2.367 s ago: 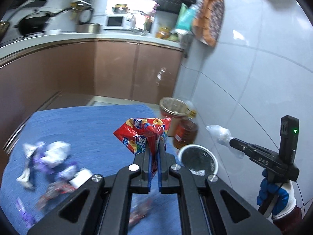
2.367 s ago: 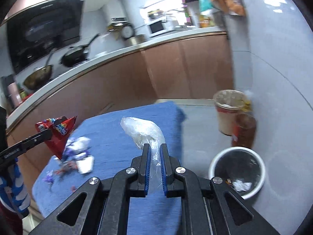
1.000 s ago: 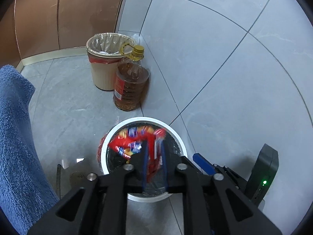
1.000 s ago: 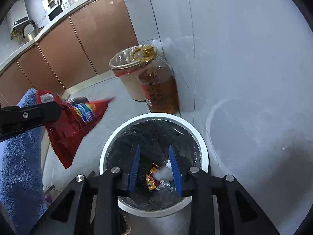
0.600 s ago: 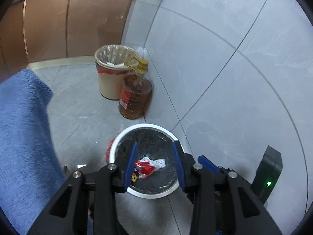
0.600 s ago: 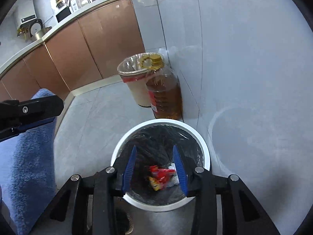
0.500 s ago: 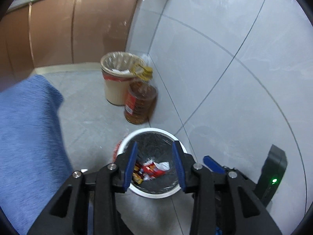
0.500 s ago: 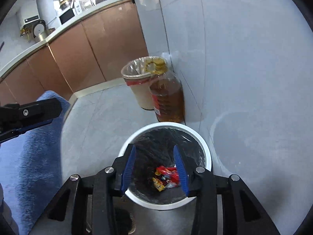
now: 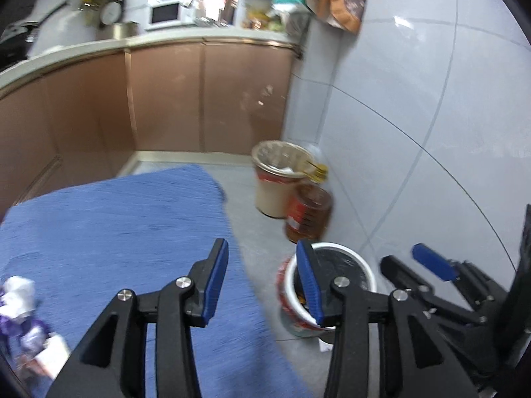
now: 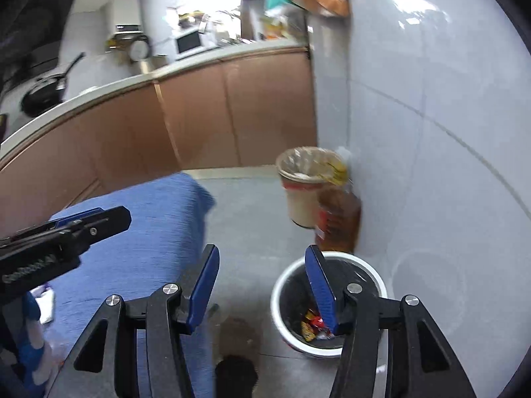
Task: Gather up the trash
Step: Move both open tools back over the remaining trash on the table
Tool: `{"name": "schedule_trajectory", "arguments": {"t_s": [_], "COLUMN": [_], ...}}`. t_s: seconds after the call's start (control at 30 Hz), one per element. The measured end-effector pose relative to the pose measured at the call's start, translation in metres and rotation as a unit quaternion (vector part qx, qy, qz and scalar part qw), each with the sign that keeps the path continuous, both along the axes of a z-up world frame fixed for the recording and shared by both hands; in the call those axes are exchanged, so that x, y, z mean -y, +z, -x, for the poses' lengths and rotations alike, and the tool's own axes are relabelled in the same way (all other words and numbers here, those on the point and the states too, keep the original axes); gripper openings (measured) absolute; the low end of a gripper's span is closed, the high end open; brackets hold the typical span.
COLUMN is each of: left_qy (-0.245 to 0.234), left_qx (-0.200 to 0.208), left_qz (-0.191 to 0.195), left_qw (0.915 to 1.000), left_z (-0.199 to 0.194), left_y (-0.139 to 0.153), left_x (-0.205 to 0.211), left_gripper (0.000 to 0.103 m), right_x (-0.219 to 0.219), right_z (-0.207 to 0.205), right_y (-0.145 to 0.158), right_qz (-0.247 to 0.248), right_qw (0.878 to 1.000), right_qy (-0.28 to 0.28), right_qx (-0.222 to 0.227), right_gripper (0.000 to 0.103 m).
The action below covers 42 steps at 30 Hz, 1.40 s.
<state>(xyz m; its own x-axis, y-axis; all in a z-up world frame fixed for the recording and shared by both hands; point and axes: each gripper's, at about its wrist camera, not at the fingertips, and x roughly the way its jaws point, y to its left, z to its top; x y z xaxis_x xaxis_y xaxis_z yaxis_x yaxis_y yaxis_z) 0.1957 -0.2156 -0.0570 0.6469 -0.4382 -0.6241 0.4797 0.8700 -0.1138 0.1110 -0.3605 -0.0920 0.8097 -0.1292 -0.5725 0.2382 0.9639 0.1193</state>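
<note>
While both tools stand above the blue-covered desk (image 9: 109, 219), neither carries anything. Left claw (image 9: 262, 278): jaws spread wide, nothing between the blue pads. Right claw (image 10: 262, 285): likewise wide apart and unloaded.

Location of task items. The white-rimmed bin (image 10: 328, 301) sits on the floor ahead and to the right of the right claw, partly behind its right finger; red and yellow wrappers (image 10: 313, 326) lie at its bottom. From the left claw, the same bin (image 9: 332, 285) lies just right of the right finger, beyond the desk edge. Remaining trash (image 9: 23, 325), a cluster of white and purple wrappers, lies at the near left of the left claw, on the cloth close to the desk's left edge. Both views are motion-blurred, so individual pieces cannot be counted.

Other items: a lined beige bin (image 10: 305, 185) and an oil bottle (image 10: 337, 219) stand against the wall, beyond the white-rimmed bin.

Assessment: the step in hand appears to be reaching for the next piece. Recommended practice: keep the jaws wide, swing the left claw towards the near-left cluster, come down with the pads straddling one wrapper, and close on the crumpled bulk, not a loose edge. Thin wrappers lie flat; a low, slightly raking approach should catch them without dragging the cloth. Keep the two claws apart to avoid collision.
</note>
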Motion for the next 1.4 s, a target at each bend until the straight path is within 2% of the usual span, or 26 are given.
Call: {"name": "schedule_trajectory", "arguments": {"t_s": [0.27,0.6,0.9,1.17,1.4], "left_qy": [0.074,0.152,0.193,0.212,0.226], "left_qx": [0.039,0.066,0.081,0.094,0.097], "left_qz": [-0.010,-0.009,0.012,0.022,0.034], "left_qw": [0.9964,0.9861,0.9779,0.9725,0.9687], "left_z": [0.023,0.052,0.080,0.097,0.104], "left_y": [0.017,0.025,0.033,0.033,0.031], "left_x": [-0.078,-0.157,-0.211,-0.245,-0.274], "left_gripper": [0.041,0.041,0.041,0.056,0.057], "right_x": [-0.056,-0.106,-0.141,-0.173,-0.193], "right_z": [0.013,0.024,0.039,0.051,0.052], "right_y": [0.032,0.049,0.067,0.084,0.090], "right_qz": [0.022,0.043,0.072,0.100,0.119], "right_qw": [0.998,0.993,0.988,0.983,0.980], "right_qy": [0.060,0.106,0.127,0.139,0.150], "right_qx": [0.028,0.043,0.054,0.065,0.063], "right_gripper": [0.054,0.057,0.057,0.060,0.061]}}
